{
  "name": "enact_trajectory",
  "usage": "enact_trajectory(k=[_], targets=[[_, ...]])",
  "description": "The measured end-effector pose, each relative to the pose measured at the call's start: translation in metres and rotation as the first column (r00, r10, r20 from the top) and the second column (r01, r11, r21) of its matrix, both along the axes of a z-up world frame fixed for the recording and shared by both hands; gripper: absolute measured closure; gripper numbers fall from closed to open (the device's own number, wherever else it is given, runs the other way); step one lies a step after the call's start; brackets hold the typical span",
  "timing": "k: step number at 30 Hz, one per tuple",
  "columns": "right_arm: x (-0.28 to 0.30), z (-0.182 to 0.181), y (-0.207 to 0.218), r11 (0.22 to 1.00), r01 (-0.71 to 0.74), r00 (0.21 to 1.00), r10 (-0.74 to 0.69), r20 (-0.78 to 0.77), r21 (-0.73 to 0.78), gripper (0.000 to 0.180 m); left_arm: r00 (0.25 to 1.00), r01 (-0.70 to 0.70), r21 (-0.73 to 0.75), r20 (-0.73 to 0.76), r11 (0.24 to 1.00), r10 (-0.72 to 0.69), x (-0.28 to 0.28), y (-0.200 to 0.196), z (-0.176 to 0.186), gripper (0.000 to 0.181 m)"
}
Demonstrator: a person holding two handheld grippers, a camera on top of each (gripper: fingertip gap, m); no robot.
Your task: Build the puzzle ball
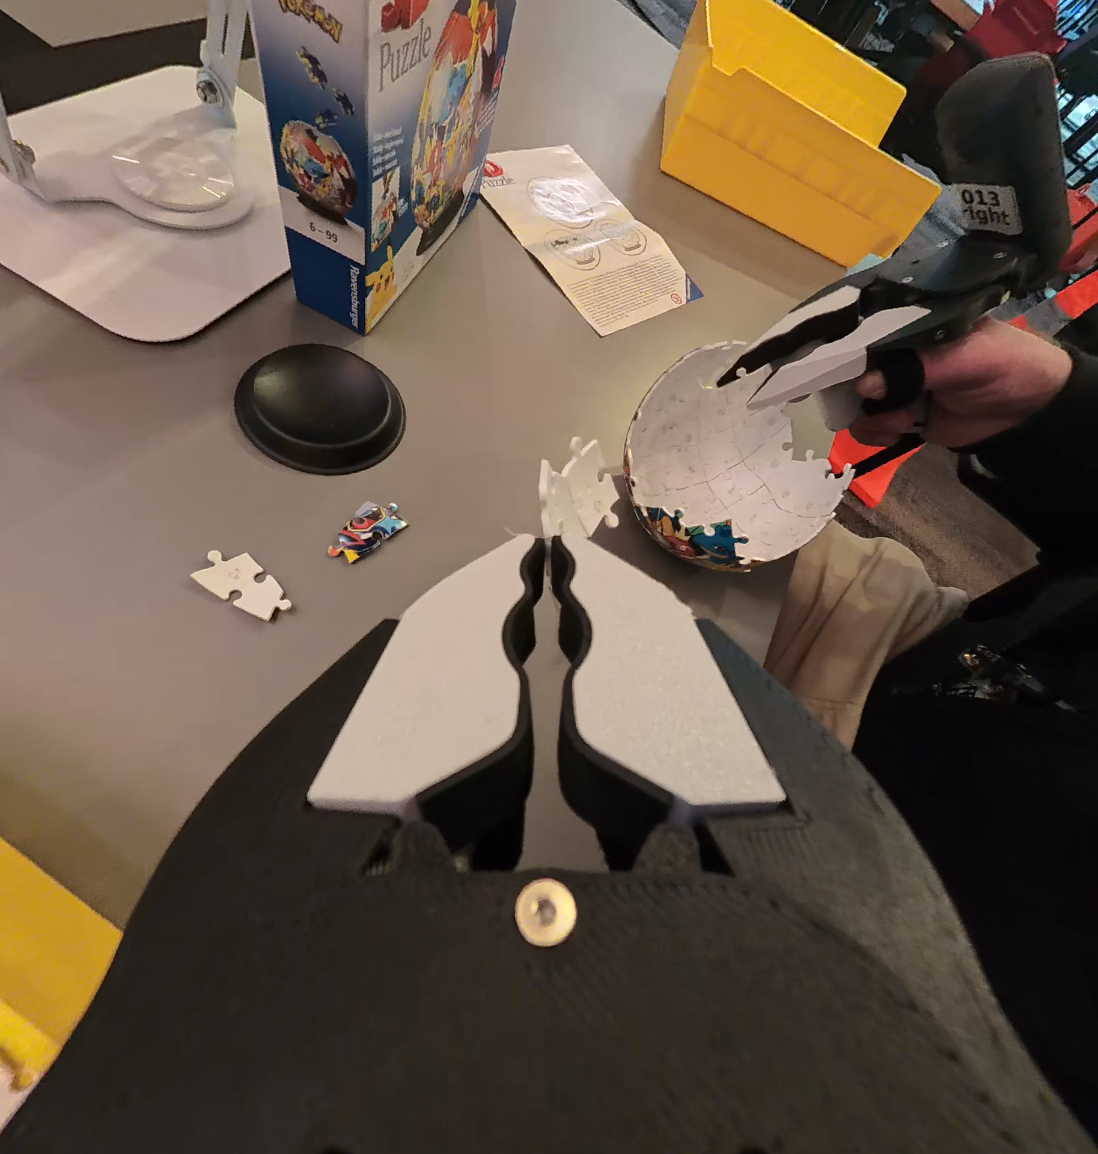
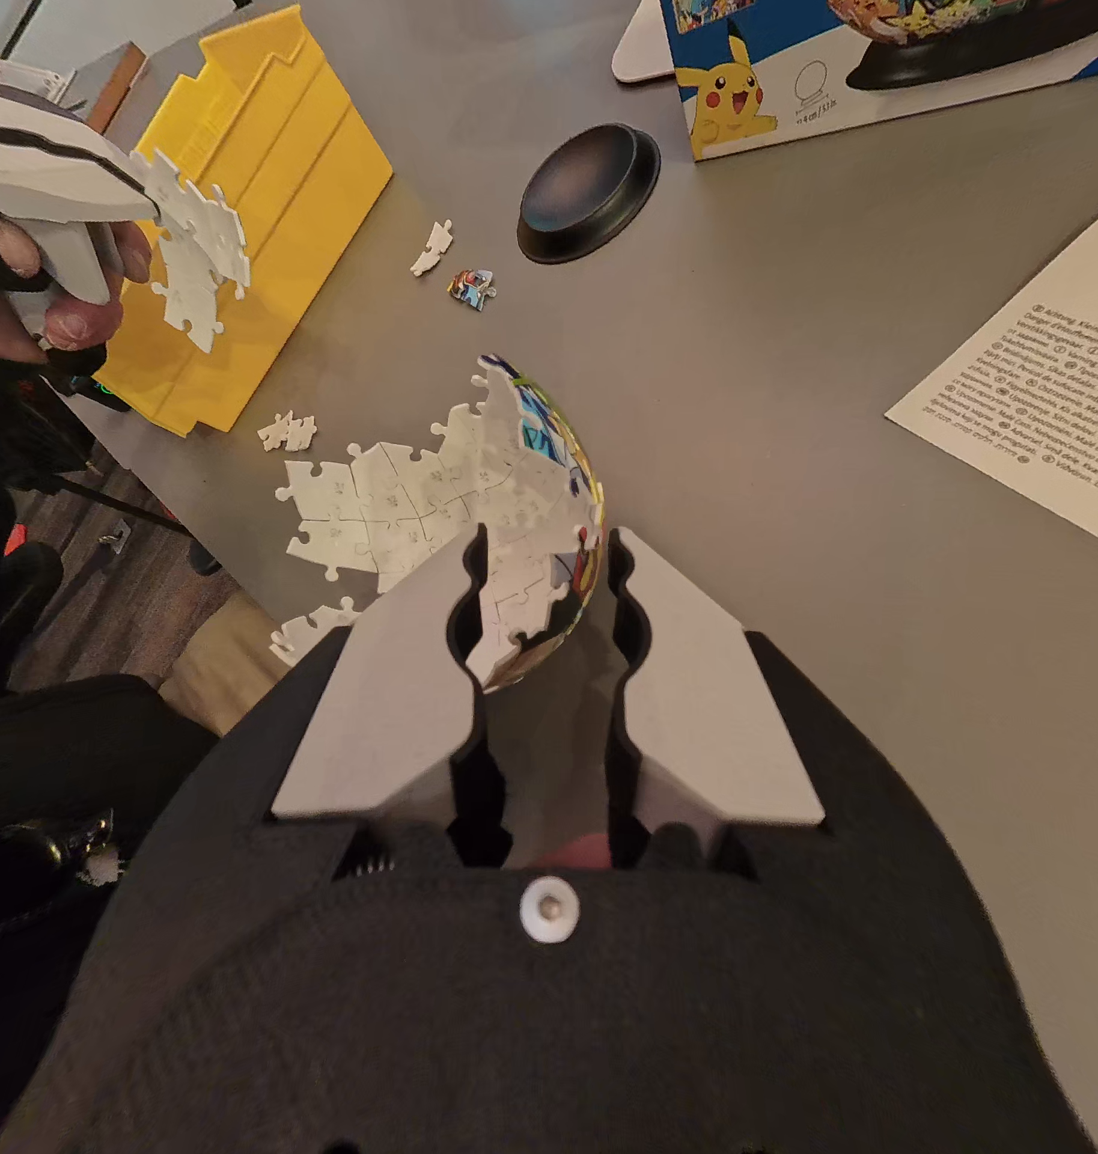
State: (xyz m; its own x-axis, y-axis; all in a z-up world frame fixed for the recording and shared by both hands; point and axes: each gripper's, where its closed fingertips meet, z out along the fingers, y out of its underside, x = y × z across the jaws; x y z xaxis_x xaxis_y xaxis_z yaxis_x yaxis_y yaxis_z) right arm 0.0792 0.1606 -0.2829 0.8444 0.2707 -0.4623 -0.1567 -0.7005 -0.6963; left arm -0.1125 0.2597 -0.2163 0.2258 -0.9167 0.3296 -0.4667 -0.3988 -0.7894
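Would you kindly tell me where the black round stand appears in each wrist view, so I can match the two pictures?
Left wrist view: black round stand on the grey table, left of centre, below the puzzle box.
Right wrist view: upper middle, left of the box.
Shared landmark: the coloured loose piece nearby.

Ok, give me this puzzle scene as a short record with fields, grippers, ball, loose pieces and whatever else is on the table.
left gripper: shut on a white cluster of joined pieces, held above the table
right gripper: open, jaws astride the shell's rim
shell: unfinished ball, white inside, printed outside, near the table edge
loose pieces: white piece, printed piece
stand: black, bare
box: upright behind the stand
leaflet: flat beside the box
yellow bin: behind the shell
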Motion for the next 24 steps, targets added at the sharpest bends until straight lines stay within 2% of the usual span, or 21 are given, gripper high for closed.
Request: enact_trajectory(k=[10,17,24], targets=[[0.014,0.026,-0.001,0.998,0.017,1.0,-0.017,-0.003,0.068,0.14,0.987,-0.145,0.076,0.087,0.987,0.138,-0.05,0.028,0.055,0.179],[0.021,0.037,-0.004,0.997,0.009,0.999,-0.013,0.036,0.083,0.14,0.984,-0.159,0.057,0.093,0.986,0.153,-0.057,0.029,0.053,0.179],[0.012,0.008,-0.021,0.998,-0.046,0.998,0.048,0.049,-0.041,0.142,0.993,-0.084,0.021,0.079,0.996,0.082,-0.031,0.021,0.042,0.179]])
